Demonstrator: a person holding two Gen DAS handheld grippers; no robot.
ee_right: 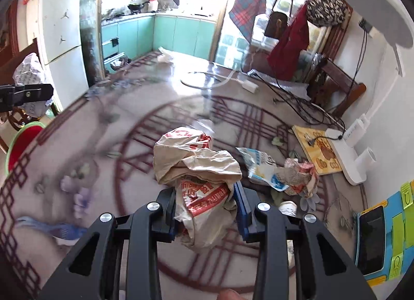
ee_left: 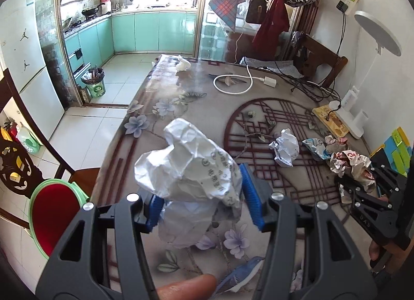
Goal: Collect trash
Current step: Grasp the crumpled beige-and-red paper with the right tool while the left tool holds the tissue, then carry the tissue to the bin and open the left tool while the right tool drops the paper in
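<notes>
My left gripper (ee_left: 204,196) is shut on a crumpled white paper wad (ee_left: 189,168) and holds it above the patterned table (ee_left: 181,93). My right gripper (ee_right: 207,204) is shut on a crumpled tan wrapper with red print (ee_right: 196,170), held above the table; it also shows in the left wrist view (ee_left: 352,165). A white paper ball (ee_left: 284,148), a blue-white wrapper (ee_left: 314,147) and a small crumpled wrapper (ee_left: 336,142) lie on the table to the right. A white tissue (ee_left: 182,63) lies at the far end.
A red bin with a green rim (ee_left: 54,209) stands on the floor left of the table. A white lamp base (ee_left: 346,118), a yellow book (ee_left: 328,121), a white cable coil (ee_left: 233,82) and a phone (ee_right: 370,243) are on the table. A wooden chair (ee_left: 320,61) is at the far right.
</notes>
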